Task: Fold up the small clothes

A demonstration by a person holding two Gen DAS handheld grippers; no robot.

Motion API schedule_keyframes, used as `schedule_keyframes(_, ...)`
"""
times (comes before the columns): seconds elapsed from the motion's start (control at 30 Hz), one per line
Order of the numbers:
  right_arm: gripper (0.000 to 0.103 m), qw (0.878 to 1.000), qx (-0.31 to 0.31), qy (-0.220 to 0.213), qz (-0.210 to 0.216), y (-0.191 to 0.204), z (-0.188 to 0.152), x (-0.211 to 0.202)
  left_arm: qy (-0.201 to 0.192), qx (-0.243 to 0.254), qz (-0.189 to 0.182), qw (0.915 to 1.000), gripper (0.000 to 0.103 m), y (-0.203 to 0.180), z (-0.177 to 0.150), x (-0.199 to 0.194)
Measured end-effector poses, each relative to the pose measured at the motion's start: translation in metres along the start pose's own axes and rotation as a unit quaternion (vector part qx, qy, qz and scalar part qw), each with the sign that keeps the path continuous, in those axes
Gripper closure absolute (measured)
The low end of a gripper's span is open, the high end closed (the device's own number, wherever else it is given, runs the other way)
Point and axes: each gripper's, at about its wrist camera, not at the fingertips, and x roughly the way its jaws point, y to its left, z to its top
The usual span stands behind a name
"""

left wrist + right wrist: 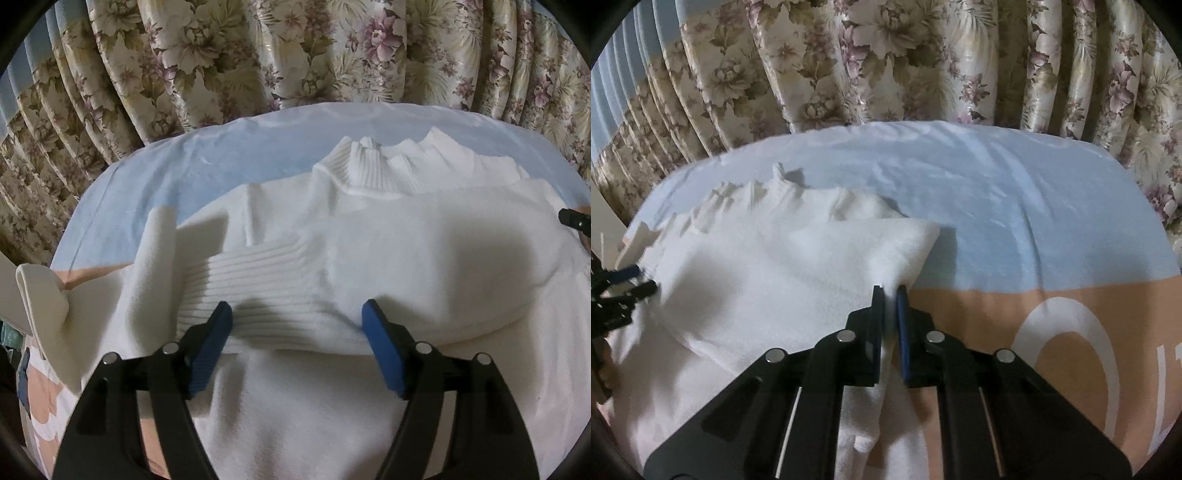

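Note:
A white knit sweater [388, 251] lies flat on the cloth-covered surface, its ribbed collar [365, 166] at the far side. A ribbed cuff [258, 280] lies across the sweater's left part. My left gripper [297, 328] is open just above it, and its blue pads [218, 332] stand either side of the ribbed band without pinching it. In the right wrist view the sweater [775, 280] fills the left half. My right gripper [890, 295] is shut on the sweater's right edge, with white fabric squeezed between the pads. The left gripper [624, 284] shows at the far left there.
A floral curtain [295, 55] hangs close behind the surface. The cover [1034, 206] is light blue at the back and peach with white lettering at the front right. A cream fabric flap [40, 295] sticks up at the left edge.

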Motion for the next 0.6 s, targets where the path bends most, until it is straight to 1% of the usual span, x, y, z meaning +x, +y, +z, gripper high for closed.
schedule_keyframes(0.03,0.094,1.000,0.013,0.008,0.010,-0.005,-0.001,0.002,0.000,0.000,0.000,1.0000,0.028,0.000,0.000,0.000)
schedule_keyframes(0.07,0.092,0.999,0.025,0.007,0.022,-0.008,-0.001,0.001,0.000,0.000,0.001,1.0000,0.028,0.000,0.000,0.000)
schedule_keyframes(0.17,0.085,0.996,0.059,-0.004,0.067,-0.020,-0.004,-0.016,0.001,0.000,0.002,1.0000,0.028,0.001,0.000,-0.001)
schedule_keyframes(0.2,0.080,0.995,0.065,-0.008,0.077,-0.020,-0.005,-0.021,0.000,-0.001,0.001,1.0000,0.028,0.001,-0.001,-0.001)
schedule_keyframes(0.23,0.066,0.994,0.075,-0.011,0.085,-0.022,-0.009,-0.028,0.000,-0.002,0.002,1.0000,0.027,0.002,-0.001,-0.002)
schedule_keyframes(0.27,0.060,0.993,0.079,-0.011,0.087,-0.022,-0.011,-0.032,0.000,-0.004,0.002,1.0000,0.027,0.002,-0.002,-0.003)
schedule_keyframes(0.4,0.060,0.991,0.097,0.015,0.093,-0.017,-0.028,-0.030,-0.001,-0.004,0.008,1.0000,0.026,0.000,-0.006,-0.004)
schedule_keyframes(0.47,0.060,0.989,0.106,0.024,0.104,-0.013,-0.037,-0.025,0.000,-0.006,0.007,1.0000,0.026,0.000,-0.006,-0.005)
schedule_keyframes(0.5,0.063,0.989,0.104,0.023,0.106,-0.010,-0.041,-0.025,0.000,-0.006,0.006,1.0000,0.026,0.000,-0.006,-0.006)
schedule_keyframes(0.53,0.077,0.990,0.097,0.018,0.101,-0.005,-0.043,-0.026,0.000,-0.005,0.007,1.0000,0.026,0.000,-0.006,-0.006)
schedule_keyframes(0.6,0.084,0.993,0.078,0.009,0.083,0.001,-0.044,-0.030,0.001,-0.007,0.006,1.0000,0.026,0.001,-0.006,-0.007)
